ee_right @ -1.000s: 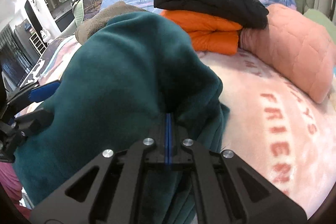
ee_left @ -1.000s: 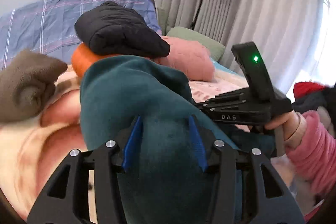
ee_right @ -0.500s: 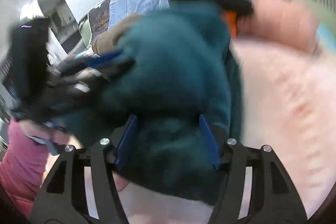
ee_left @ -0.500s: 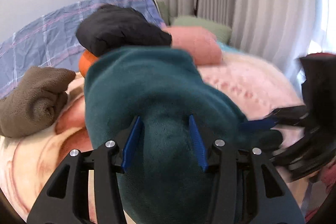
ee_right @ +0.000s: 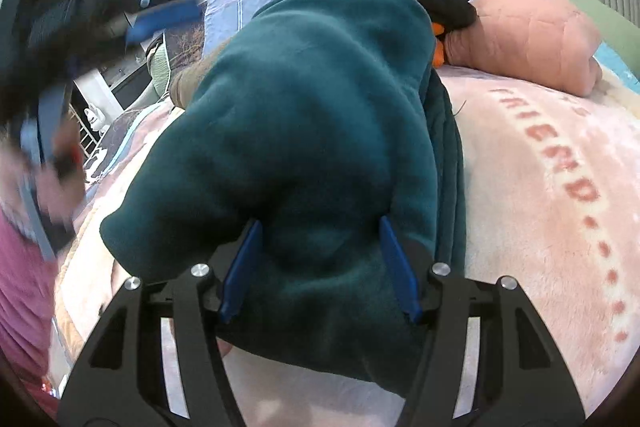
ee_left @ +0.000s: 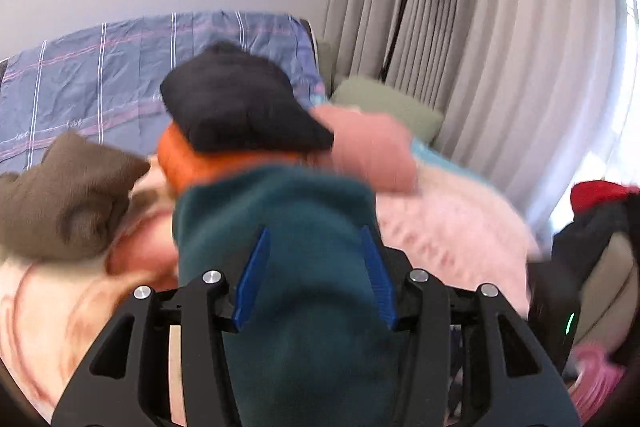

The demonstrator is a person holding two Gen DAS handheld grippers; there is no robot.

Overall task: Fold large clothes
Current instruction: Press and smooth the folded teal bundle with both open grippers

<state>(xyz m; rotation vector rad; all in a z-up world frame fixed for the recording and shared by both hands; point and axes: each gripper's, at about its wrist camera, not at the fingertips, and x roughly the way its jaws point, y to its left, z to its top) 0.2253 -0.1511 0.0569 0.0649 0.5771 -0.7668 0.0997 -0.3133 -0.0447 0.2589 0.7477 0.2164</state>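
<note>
A folded dark teal fleece garment [ee_left: 296,227] lies on the pink blanket [ee_right: 560,227] of a bed. In the left wrist view my left gripper [ee_left: 316,275] is open, its blue fingers [ee_left: 252,275] standing apart on either side of the teal bundle. In the right wrist view the same teal garment [ee_right: 304,131] fills the middle, and my right gripper [ee_right: 320,267] is open with its fingers [ee_right: 398,269] spread around the near end of the bundle. The left gripper shows blurred at the upper left of the right wrist view [ee_right: 132,11].
Behind the teal bundle a black jacket [ee_left: 240,103] lies on an orange one [ee_left: 180,163], beside a pink quilted roll [ee_left: 372,151] and a brown fleece roll [ee_left: 68,195]. A plaid blue headboard cover [ee_left: 100,75], green pillow [ee_left: 388,103], curtains and a floor lamp [ee_left: 404,7] stand behind.
My right gripper, shut on the teal garment a second ago, has opened and now straddles it. The left gripper stays open and has shifted, with the teal bundle lower in its view.
</note>
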